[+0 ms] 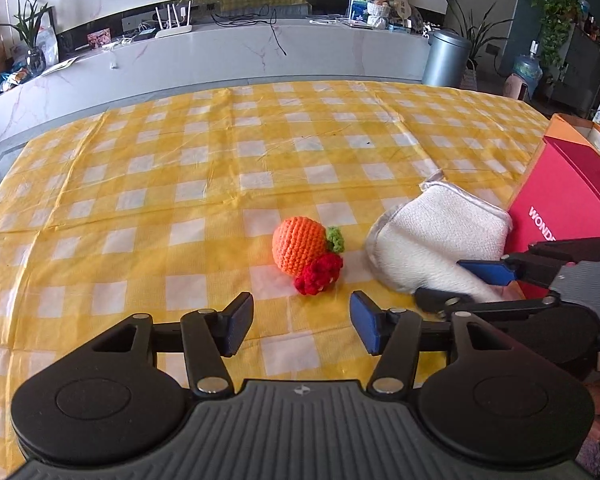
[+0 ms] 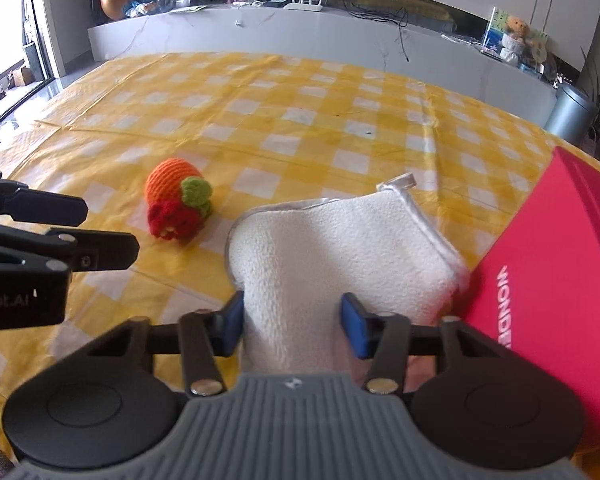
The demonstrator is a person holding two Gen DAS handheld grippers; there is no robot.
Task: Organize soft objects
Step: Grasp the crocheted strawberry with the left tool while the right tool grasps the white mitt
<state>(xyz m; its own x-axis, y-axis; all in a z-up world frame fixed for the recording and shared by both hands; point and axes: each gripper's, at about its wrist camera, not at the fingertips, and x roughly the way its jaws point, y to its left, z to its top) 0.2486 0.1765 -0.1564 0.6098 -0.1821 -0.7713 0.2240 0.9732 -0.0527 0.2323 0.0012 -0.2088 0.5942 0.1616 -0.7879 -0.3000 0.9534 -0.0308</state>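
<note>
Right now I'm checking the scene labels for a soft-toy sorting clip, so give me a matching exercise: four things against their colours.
Things:
1. crocheted ball
2. folded cloth
3. box
4. tablecloth

Colours:
A. yellow and white check
B. magenta with white lettering
C. orange with a green leaf and red bit
D. cream white

Pairs: 1-C, 2-D, 3-B, 4-A

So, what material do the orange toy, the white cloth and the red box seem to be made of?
Orange crochet fruit: yarn, apparently; stitch rows show, matte, with a green leaf and red knitted piece attached.
White cloth: looks like terry or fleece; fuzzy nap, smooth stitched edging.
Red box: probably coated cardboard; flat, smooth, printed white letters.
</note>
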